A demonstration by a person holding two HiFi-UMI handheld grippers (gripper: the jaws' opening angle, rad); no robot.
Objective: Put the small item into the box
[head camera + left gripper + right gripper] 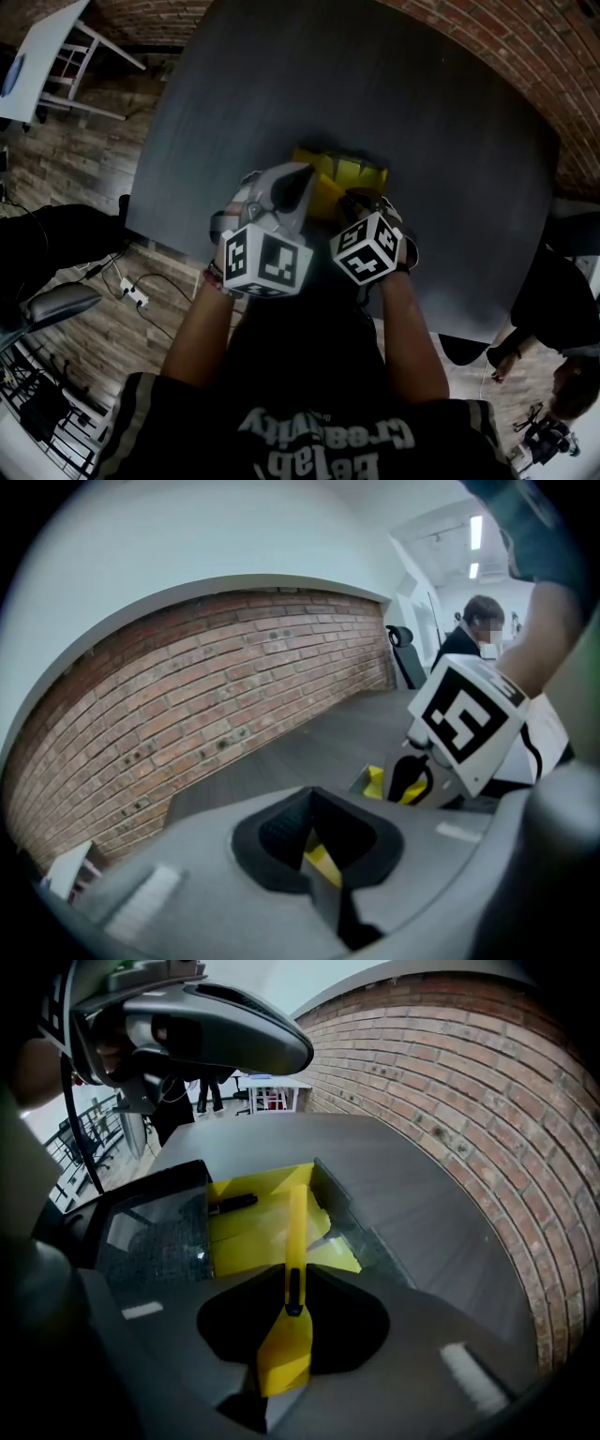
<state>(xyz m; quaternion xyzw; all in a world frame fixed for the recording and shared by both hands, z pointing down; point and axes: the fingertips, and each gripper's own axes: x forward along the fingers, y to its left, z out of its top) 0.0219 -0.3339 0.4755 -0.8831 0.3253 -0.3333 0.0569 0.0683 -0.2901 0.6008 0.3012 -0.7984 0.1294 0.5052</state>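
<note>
Yellow lining marks the open box at the middle of the dark table in the head view, with both grippers crowded over its near side. The right gripper sits at the box's lower right corner in that view, tipped steeply down. Its jaws are clenched on a yellow flap of the box. In the right gripper view the flap runs edge-on from the pads up toward the centre of the frame. The small item, a short black piece, lies inside the box on the lining, left of the flap and to the upper left of the jaws, clear of both grippers. The left gripper sits at the box's left edge, its jaws drawn together on a yellow sliver of the box. Brick wall borders the table's far side.
</note>
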